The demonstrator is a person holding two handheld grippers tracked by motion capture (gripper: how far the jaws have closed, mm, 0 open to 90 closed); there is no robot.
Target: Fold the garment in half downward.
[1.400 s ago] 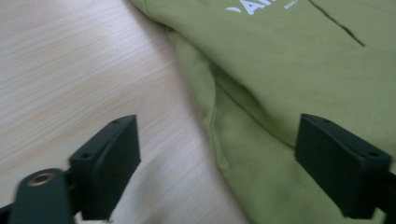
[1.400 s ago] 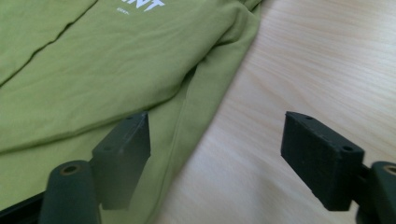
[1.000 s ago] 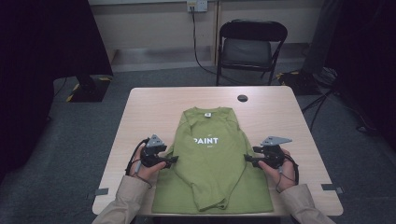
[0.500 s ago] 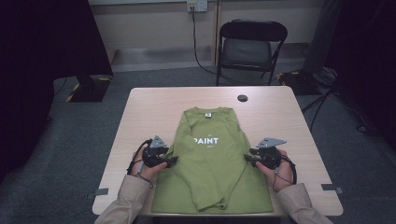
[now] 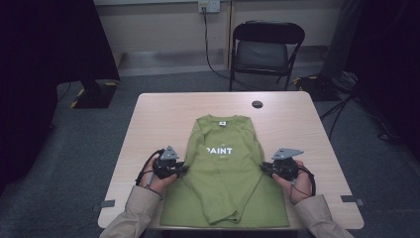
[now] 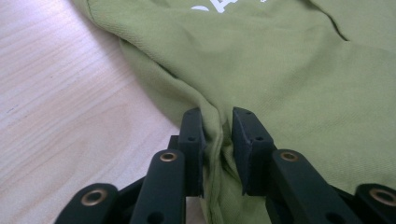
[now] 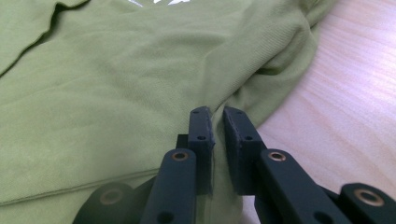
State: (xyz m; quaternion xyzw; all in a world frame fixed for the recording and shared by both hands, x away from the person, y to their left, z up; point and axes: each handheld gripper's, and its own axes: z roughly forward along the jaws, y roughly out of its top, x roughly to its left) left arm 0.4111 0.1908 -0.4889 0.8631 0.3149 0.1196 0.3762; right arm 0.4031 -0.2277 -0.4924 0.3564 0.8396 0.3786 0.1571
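A green long-sleeved shirt (image 5: 223, 168) with white "PAINT" lettering lies flat on the wooden table (image 5: 163, 114), sleeves folded in over its front. My left gripper (image 5: 182, 169) is at the shirt's left edge. Its jaws have just been closing, and in the left gripper view they (image 6: 217, 114) pinch a raised fold of the shirt (image 6: 280, 60). My right gripper (image 5: 264, 167) is at the shirt's right edge. Its jaws have also just been closing, and in the right gripper view they (image 7: 215, 112) press on the side fold of the shirt (image 7: 116, 70).
A small black round object (image 5: 256, 104) lies on the table beyond the collar. A black folding chair (image 5: 267, 49) stands behind the far edge. Grey tape marks (image 5: 104, 204) sit near the front corners. Bare tabletop flanks the shirt on both sides.
Both hands have kept their places at the shirt's sides. The jaws have drawn in onto the shirt's edges.
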